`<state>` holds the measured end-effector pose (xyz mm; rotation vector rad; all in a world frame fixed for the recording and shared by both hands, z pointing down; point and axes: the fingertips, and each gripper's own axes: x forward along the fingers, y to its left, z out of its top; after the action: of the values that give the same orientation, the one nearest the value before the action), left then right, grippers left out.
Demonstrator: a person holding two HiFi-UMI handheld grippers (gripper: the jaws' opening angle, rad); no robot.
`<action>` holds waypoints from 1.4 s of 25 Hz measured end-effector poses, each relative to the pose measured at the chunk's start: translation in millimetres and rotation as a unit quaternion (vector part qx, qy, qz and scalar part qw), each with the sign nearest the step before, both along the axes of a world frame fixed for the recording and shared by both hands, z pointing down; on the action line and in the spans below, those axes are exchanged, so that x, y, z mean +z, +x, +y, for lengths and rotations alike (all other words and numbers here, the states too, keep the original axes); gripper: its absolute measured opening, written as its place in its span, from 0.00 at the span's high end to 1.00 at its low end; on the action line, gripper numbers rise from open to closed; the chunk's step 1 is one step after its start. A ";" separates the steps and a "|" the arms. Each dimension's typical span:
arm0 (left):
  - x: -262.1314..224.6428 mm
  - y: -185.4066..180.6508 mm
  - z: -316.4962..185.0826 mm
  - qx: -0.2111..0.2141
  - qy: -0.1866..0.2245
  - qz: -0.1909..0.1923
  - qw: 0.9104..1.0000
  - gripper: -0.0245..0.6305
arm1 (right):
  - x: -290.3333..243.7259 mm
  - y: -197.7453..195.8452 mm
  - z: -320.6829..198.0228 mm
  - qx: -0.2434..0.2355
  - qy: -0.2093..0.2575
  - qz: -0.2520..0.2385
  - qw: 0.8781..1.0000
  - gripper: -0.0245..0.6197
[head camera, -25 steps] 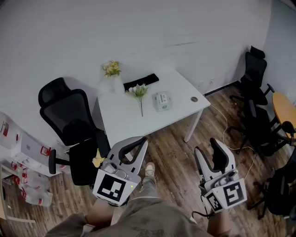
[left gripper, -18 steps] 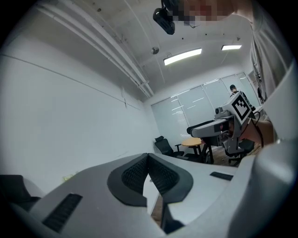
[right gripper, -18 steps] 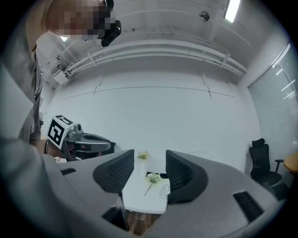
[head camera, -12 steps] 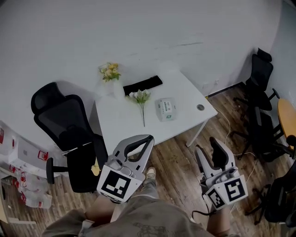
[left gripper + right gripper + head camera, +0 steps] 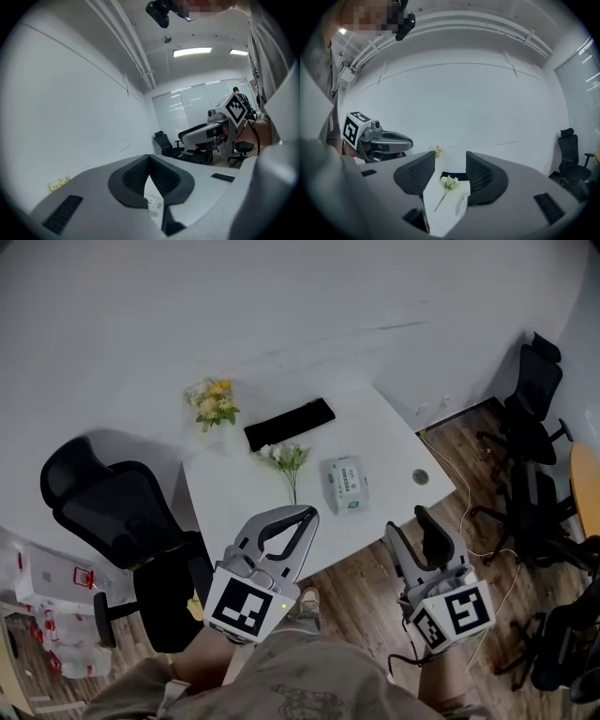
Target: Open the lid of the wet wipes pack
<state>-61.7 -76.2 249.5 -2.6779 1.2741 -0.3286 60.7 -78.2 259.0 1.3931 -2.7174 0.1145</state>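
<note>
Left hand-held gripper (image 5: 307,514) pinched shut on nothing, right hand-held gripper (image 5: 407,522) parted and empty, both near the front edge of the bench (image 5: 239,498). Farther out, wet wipes pack (image 5: 345,485) flat on the bench, lid seemingly down, just beside the flower sprig (image 5: 289,460). Best to part the left, pin the pack, then hook the lid edge with a right fingertip.
</note>
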 end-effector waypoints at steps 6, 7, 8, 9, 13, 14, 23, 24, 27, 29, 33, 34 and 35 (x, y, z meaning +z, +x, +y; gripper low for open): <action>9.2 -19.1 -52.6 0.005 -0.004 -0.003 1.000 0.94 | 15.6 -21.8 -47.4 0.003 -0.023 0.004 1.000 0.63; 11.8 -21.4 -57.6 0.005 -0.008 -0.003 1.000 0.94 | 17.0 -22.6 -53.2 0.006 -0.025 0.005 1.000 0.63; 13.9 -23.3 -61.9 0.004 -0.011 -0.003 1.000 0.94 | 18.2 -23.0 -58.5 0.008 -0.026 0.006 1.000 0.63; 15.9 -24.8 -65.5 0.004 -0.014 -0.003 1.000 0.94 | 19.2 -23.5 -63.2 0.010 -0.027 0.007 1.000 0.63; 19.7 -27.5 -78.1 -0.003 -0.020 0.003 1.000 0.94 | 23.9 -23.9 -79.9 0.008 -0.029 0.014 0.999 0.63; 19.7 -27.6 -81.1 -0.006 -0.021 0.004 1.000 0.94 | 25.7 -23.7 -83.8 0.006 -0.031 0.015 0.999 0.63; 30.9 -19.1 -103.4 -0.028 -0.044 -0.003 0.999 0.94 | 48.3 -21.9 -110.8 -0.016 -0.056 0.022 0.998 0.64; 32.8 -16.7 -105.5 -0.028 -0.047 -0.005 0.999 0.94 | 50.0 -20.3 -115.1 -0.016 -0.056 0.024 0.998 0.63; 39.2 -11.7 -114.3 -0.032 -0.058 -0.003 0.998 0.94 | 56.4 -16.8 -130.5 -0.015 -0.059 0.031 0.998 0.63; 44.4 -10.8 -123.4 -0.034 -0.062 -0.009 0.997 0.94 | 61.9 -17.1 -141.7 -0.012 -0.066 0.032 0.997 0.64; 52.9 -9.4 -145.1 -0.044 -0.054 -0.015 0.997 0.94 | 79.0 -20.1 -164.0 -0.002 -0.082 0.041 0.996 0.64; 57.6 -9.3 -150.9 -0.047 -0.056 -0.018 0.997 0.94 | 84.7 -21.1 -170.5 0.002 -0.086 0.045 0.995 0.64; 63.9 -9.2 -156.9 -0.049 -0.060 -0.020 0.997 0.94 | 91.4 -22.3 -177.4 0.004 -0.089 0.050 0.995 0.64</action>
<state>-71.0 -233.1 313.4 -2.6954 1.4199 -0.4844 38.4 -255.6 350.3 1.3242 -2.5500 0.2722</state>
